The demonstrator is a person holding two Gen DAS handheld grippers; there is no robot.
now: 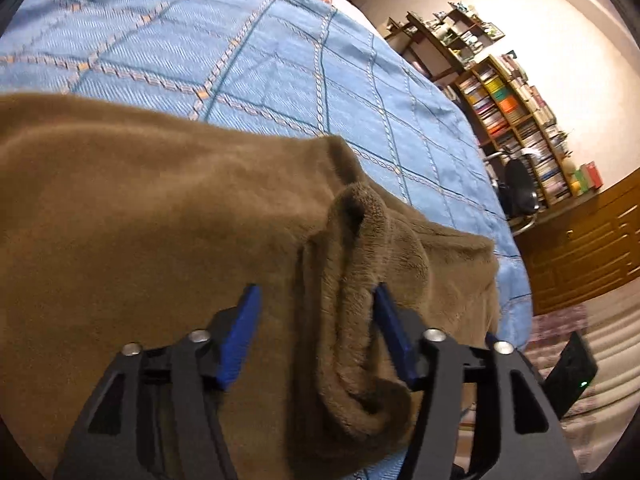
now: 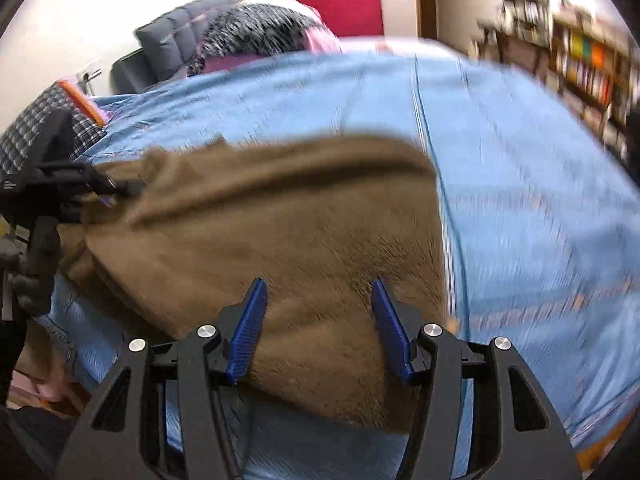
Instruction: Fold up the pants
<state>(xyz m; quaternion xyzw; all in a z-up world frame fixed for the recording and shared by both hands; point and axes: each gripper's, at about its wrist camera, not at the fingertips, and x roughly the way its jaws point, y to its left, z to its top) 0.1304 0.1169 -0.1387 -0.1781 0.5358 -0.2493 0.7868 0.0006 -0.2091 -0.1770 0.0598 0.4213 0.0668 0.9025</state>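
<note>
Left wrist view: the left gripper (image 1: 316, 292) is hovering with jaws standing apart, gripping nothing, over the brown fleece pants (image 1: 160, 216) lying on the blue checked bedspread (image 1: 280, 60).
Fold ridge: a raised fleece roll (image 1: 360, 272) is running lengthwise between the jaws, nearer the right-hand one.
Right wrist view: the right gripper (image 2: 318, 286) is hanging empty, jaws parted, above the pants, blurred.
Long axis: the cloth is stretching leftward toward the other gripper.

Brown pants (image 1: 160, 208) on blue-quilted bed (image 1: 280, 60)
</note>
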